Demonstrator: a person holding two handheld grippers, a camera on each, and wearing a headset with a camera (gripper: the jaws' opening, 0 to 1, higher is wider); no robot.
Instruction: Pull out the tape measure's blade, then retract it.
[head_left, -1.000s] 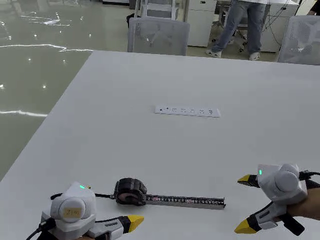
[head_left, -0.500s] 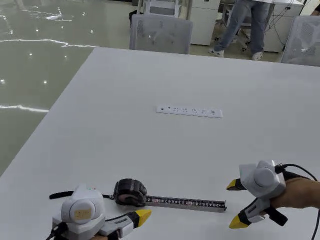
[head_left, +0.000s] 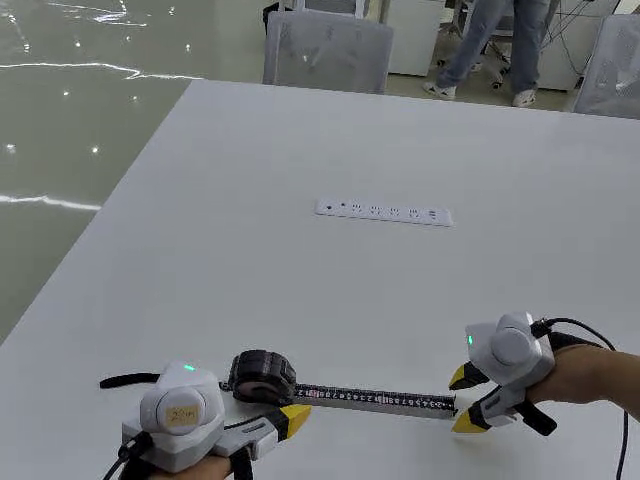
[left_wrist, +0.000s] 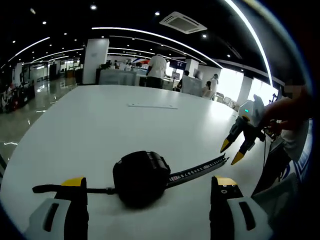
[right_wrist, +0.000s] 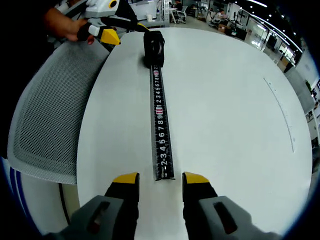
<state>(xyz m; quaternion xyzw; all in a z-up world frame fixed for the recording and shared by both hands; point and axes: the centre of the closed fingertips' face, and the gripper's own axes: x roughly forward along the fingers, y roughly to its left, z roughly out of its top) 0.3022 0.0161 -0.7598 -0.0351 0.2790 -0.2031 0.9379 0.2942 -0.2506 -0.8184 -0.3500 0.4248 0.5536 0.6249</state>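
The left gripper (head_left: 262, 408) sits at the near edge of the white table (head_left: 300, 150) with its jaws spread wide. In the left gripper view (left_wrist: 150, 183) the black tape measure case (left_wrist: 140, 177) lies on the table between the two yellow-tipped jaws, with a clear gap on each side, so nothing is clasped. A black wrist strap (head_left: 125, 380) trails from the case along the table, past the jaw on that side.

The blade (head_left: 375, 401) is drawn out of the case (head_left: 262, 377) and lies flat on the table, running towards the right gripper (head_left: 462, 400). In the right gripper view the blade (right_wrist: 161, 125) runs straight away from the camera, its numbers rising towards the case (right_wrist: 153, 46) at the far end, where the left gripper (right_wrist: 114, 34) shows beside it, held in a hand. The right gripper (right_wrist: 161, 179) has its jaws part open, one yellow tip on each side of the blade's free end. There is a small gap on either side, and it holds nothing. From the left gripper view the same gripper (left_wrist: 230, 153) hangs at the blade's tip (left_wrist: 222, 159), jaws apart.

Further out, near the middle of the table, lies a white power strip (head_left: 384, 212), well apart from the tape measure. Beyond the far edge stands a grey mesh chair (head_left: 327, 50), and past it a person in jeans (head_left: 490, 40) stands on the glossy floor (head_left: 70, 110).
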